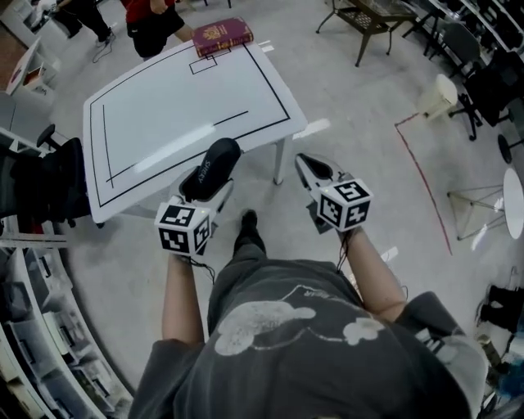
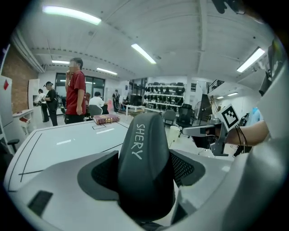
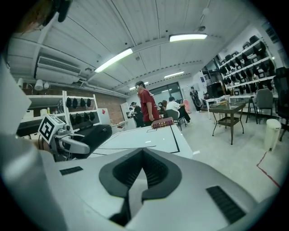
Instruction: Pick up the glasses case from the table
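The black glasses case (image 1: 211,167), with "SHERY" printed on it, is in the air over the near edge of the white table (image 1: 164,106). My left gripper (image 1: 208,185) is shut on it, a pad on each side. In the left gripper view the case (image 2: 145,153) stands between the pads and fills the middle of the left gripper (image 2: 145,180). My right gripper (image 1: 308,165) hangs over the floor beside the table's near right corner. In its own view the right gripper (image 3: 142,169) is shut with nothing in it, and the held case (image 3: 88,135) shows at left.
A dark red book (image 1: 222,36) lies at the table's far edge, with a person in a red shirt (image 1: 152,21) behind it. A dark side table (image 1: 367,21), a white bin (image 1: 437,96) and chairs stand at right. Shelving runs along the left.
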A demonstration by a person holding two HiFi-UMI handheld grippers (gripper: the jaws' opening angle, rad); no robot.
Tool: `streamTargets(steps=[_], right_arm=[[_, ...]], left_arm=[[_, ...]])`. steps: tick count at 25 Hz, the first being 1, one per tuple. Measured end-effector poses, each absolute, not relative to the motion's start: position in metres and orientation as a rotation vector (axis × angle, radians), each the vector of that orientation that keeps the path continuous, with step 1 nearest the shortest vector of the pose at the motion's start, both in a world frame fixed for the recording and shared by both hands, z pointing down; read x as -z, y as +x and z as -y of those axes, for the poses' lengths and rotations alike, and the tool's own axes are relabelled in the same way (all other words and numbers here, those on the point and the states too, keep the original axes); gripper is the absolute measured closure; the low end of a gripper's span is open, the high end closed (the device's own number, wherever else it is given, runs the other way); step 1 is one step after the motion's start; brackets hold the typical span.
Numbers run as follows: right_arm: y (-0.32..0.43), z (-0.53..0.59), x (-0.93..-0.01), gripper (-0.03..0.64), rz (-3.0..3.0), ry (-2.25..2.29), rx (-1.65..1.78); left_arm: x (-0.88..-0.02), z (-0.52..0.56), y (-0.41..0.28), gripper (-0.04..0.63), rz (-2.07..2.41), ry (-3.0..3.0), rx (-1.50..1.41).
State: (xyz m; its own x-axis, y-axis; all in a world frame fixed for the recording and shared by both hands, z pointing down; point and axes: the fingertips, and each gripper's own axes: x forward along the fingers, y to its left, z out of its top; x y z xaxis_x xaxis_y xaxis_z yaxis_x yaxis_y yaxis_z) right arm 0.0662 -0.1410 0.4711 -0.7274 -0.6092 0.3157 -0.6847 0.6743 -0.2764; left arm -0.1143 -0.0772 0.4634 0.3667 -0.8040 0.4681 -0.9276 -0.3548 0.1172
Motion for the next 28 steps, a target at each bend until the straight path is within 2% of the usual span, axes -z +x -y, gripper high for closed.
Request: streamTargets(steps=[16, 28], right_arm=[[0.084, 0.050, -0.484, 0.618, 2.729, 0.869, -0.589], [0.056, 0.014, -0.473, 0.618, 2.762, 0.820, -0.528]], left_arm=[[-0.454, -0.044, -0.090, 0.258, 1.663, 2.147, -0.388], [-0.456, -0.090, -0.103, 0.258, 1.690, 2.136, -0.318]])
